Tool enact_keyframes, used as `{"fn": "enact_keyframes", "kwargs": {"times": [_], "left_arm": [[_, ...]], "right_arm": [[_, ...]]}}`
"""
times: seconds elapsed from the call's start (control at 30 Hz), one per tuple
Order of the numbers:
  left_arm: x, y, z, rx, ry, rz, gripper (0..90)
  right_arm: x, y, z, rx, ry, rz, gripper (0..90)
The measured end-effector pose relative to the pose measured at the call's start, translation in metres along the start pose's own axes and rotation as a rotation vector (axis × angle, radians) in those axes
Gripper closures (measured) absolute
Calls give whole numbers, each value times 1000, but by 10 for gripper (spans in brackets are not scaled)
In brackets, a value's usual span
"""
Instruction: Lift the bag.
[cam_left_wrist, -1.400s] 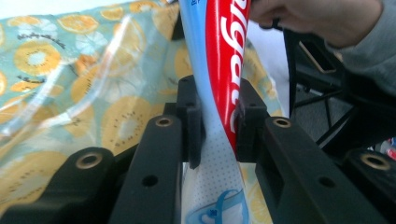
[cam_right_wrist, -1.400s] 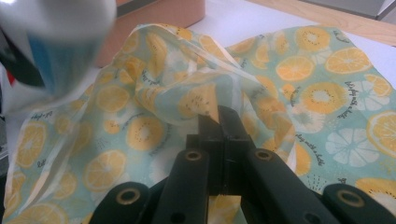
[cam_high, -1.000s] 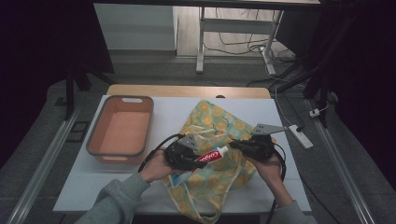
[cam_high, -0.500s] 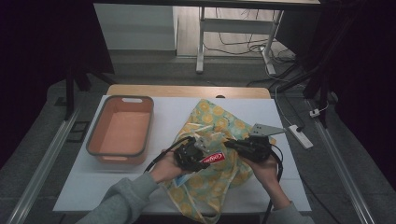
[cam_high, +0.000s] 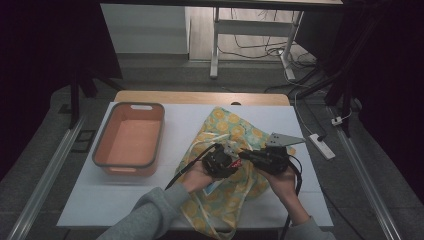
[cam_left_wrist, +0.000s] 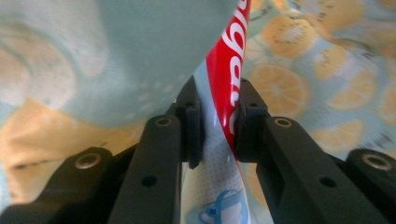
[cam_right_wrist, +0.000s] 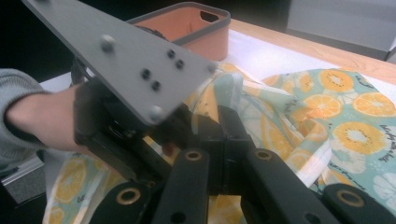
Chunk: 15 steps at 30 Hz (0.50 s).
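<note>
- The left tongs (cam_left_wrist: 217, 126) clamp a red-and-white toothpaste tube (cam_left_wrist: 226, 93); its pads press on the tube's flat sides in the left gripper view.
- In the high view the left tongs (cam_high: 231, 159) sit near the middle of the bench, over the cloth bag, with the tube's red part just showing at their tip.
- The light blue cloth bag printed with orange slices (cam_high: 235, 135) lies crumpled on the white-covered bench (cam_high: 100, 200), right of centre, reaching to the near edge.
- A fold of the bag hangs over the tube's far end in the left gripper view, so that end is hidden.
- The right tongs (cam_right_wrist: 219, 126) are closed tight on an edge of the bag's fabric, lifting it just beside the left tongs.
- In the high view the right tongs (cam_high: 246, 156) point left, their tips close to the left tongs.
- An orange plastic tub with a grey rim (cam_high: 131, 140) stands on the left part of the bench, well apart from the bag.
</note>
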<state>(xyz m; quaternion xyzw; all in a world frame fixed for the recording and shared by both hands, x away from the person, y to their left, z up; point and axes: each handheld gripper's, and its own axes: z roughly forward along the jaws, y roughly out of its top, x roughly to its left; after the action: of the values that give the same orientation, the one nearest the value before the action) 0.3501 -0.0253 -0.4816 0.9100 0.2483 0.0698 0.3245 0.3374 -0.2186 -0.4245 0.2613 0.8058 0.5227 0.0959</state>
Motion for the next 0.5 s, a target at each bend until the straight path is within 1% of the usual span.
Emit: {"fn": "enact_keyframes", "kwargs": {"times": [0.1, 0.17, 0.23, 0.27, 0.3, 0.33, 0.37, 0.4, 0.43, 0.47, 0.5], "left_arm": [[2, -1, 13, 22, 23, -6, 747], [3, -1, 19, 38, 11, -15, 744], [2, -2, 24, 44, 18, -14, 739], [2, -2, 24, 40, 16, -19, 737], [3, -2, 24, 30, 8, -29, 731], [4, -1, 23, 29, -2, -36, 721], [4, -1, 22, 23, -12, -43, 694], [4, -1, 19, 26, -14, -40, 636], [3, -1, 16, 35, -25, -38, 595], [1, -2, 12, 28, -25, -34, 546], [-1, -3, 5, 17, -17, -24, 512]], "right_arm": [[-2, -2, 1, 8, -11, 5, 894], [-5, -4, 1, 15, -17, 11, 894], [-9, -6, 1, 20, -26, 19, 894], [-10, -7, 1, 21, -26, 25, 894], [-12, -8, 1, 21, -28, 29, 894], [-13, -9, 1, 22, -30, 33, 894], [-14, -10, 1, 25, -32, 35, 894], [-14, -10, 1, 24, -33, 36, 894], [-15, -11, 1, 24, -33, 39, 894], [-16, -11, 1, 25, -34, 40, 894], [-16, -11, 1, 25, -36, 42, 894]]}}
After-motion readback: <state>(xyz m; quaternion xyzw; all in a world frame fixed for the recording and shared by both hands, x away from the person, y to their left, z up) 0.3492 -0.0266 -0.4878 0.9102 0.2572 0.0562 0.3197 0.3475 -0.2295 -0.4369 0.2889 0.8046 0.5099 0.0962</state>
